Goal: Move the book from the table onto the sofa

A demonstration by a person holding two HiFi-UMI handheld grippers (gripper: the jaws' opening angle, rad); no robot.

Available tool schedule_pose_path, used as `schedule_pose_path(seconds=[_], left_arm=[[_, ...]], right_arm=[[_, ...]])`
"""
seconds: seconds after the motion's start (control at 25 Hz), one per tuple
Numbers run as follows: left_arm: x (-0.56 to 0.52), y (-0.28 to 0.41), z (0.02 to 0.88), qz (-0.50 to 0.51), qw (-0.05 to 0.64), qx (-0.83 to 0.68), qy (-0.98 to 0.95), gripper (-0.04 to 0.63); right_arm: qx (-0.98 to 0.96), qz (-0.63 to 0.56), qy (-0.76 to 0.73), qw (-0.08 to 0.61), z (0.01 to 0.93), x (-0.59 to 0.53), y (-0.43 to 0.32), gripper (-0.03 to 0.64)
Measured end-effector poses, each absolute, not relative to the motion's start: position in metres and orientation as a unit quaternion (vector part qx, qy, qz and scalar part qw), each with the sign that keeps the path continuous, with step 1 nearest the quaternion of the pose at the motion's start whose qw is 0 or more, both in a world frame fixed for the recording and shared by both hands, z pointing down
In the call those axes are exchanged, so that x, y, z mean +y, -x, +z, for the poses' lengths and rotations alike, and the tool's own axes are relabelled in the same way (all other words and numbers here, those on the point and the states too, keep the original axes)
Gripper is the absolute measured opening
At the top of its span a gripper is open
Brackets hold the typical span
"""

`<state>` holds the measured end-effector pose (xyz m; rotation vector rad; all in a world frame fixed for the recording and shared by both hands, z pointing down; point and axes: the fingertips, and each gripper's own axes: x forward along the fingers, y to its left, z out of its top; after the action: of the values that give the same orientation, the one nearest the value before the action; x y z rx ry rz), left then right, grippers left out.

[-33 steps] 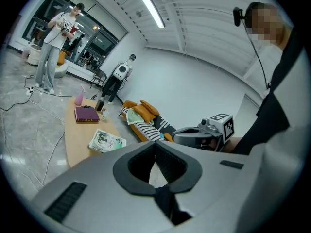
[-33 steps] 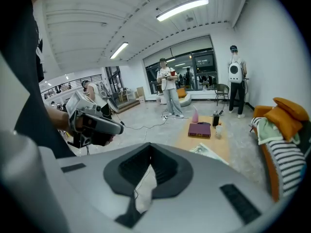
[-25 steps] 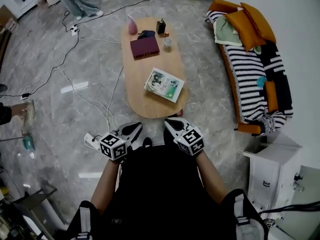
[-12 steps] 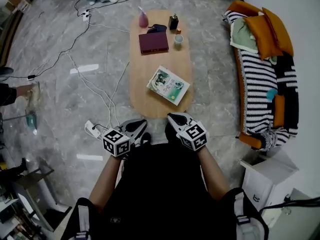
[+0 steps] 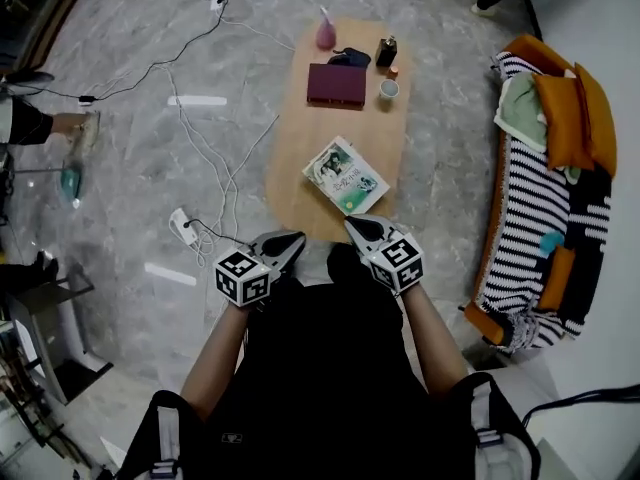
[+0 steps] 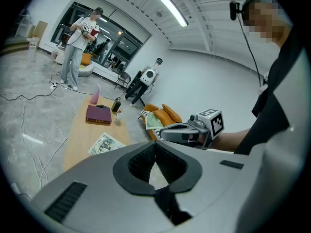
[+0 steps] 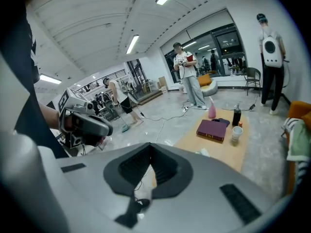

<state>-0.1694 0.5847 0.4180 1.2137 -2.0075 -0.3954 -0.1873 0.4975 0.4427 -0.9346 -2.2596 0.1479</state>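
My left claw (image 5: 288, 242) and right claw (image 5: 354, 225) are both clenched on nothing, at the tabletop's (image 5: 295, 183) near end. Nothing is done yet. The green book (image 5: 346, 175) lies flat just ahead of my right claw, the maroon book (image 5: 336, 85) lies farther off, and the sofa (image 5: 540, 208) is well to the right.

We find a robotics lab staged as a lounge: humanoid robot (image 6: 147, 77), floor cables (image 5: 207, 140), sofa (image 5: 530, 218), coffee table (image 5: 300, 138).
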Motion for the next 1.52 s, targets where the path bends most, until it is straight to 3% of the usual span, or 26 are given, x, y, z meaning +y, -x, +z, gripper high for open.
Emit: schedule_pose_path(seconds=[0.84,1.52], left_arm=[[0.538,0.189,0.442,-0.168,0.385,-0.8,-0.427,0.011],[0.528,0.212,0.527,-0.242,0.416,-0.758,-0.44,0.011]], right_arm=[[-0.848,0.059,0.375,0.369,0.478,0.43,0.218,0.008],[-0.87,0.032,0.3,0.39,0.522,0.411,0.249,0.008]])
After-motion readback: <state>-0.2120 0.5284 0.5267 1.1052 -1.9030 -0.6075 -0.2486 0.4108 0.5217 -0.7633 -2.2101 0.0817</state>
